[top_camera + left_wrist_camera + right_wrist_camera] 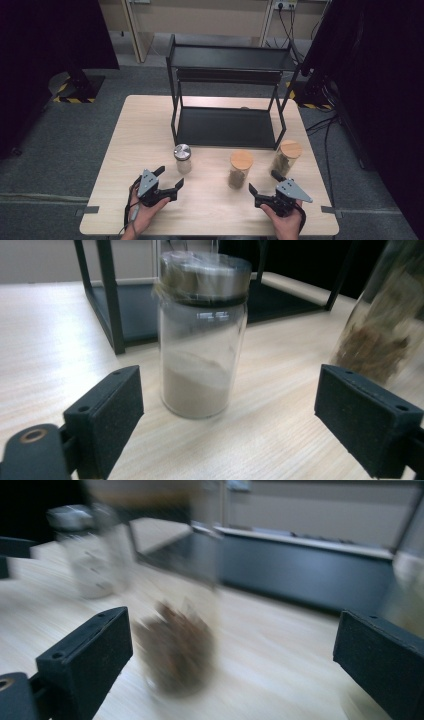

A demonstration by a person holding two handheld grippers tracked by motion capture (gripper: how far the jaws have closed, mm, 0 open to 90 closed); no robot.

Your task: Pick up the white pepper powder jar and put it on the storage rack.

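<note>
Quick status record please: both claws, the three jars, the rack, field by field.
left claw: open, aimed at the metal-lid jar, not touching it
right claw: open, facing the middle jar, holding nothing
metal-lid jar: upright on the table, pale powder in the bottom
middle jar: wooden lid, brown contents, upright
right jar: wooden lid, upright by the rack's front right leg
rack: black, two shelves, both bare

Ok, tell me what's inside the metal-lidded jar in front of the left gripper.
The metal-lidded jar holds pale powder filling roughly its bottom third; the glass above looks empty. The lid covers the top, so nothing shows from above.
</note>
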